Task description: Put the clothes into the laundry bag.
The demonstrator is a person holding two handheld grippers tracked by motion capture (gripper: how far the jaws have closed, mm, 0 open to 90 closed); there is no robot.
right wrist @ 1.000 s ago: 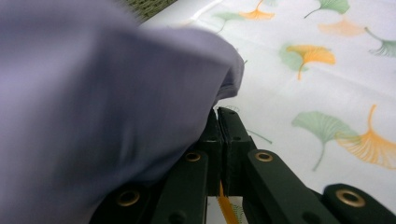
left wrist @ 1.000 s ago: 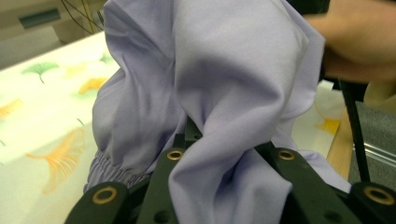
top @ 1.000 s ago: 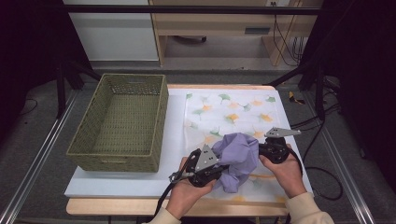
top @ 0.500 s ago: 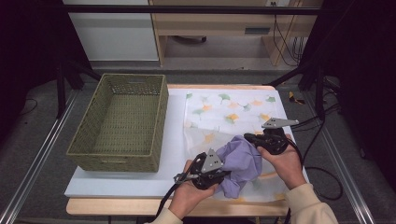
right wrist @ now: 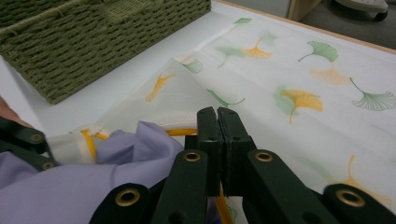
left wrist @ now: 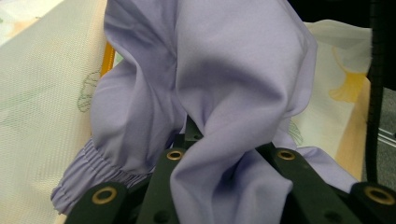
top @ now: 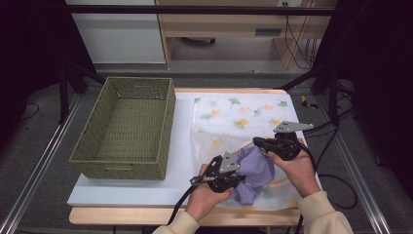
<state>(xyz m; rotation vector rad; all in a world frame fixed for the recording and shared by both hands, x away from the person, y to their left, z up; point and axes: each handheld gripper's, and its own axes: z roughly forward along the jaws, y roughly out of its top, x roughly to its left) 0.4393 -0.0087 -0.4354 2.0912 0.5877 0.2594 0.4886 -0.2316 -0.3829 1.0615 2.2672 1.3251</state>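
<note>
A white bench (top: 180, 161) carries a green woven basket (top: 127, 127); right of it, both grippers' fingers are clamped on crumpled lilac cloth (top: 255, 173) over leaf-printed mesh (top: 234, 117).

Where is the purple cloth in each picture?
High view: the purple cloth is low and right of middle, between the two grippers.
Left gripper view: it takes up the middle, draped over the black fingers.
Right gripper view: it sits in the bottom left corner.
Shared landmark: the white leaf-printed mesh bag under it.
</note>
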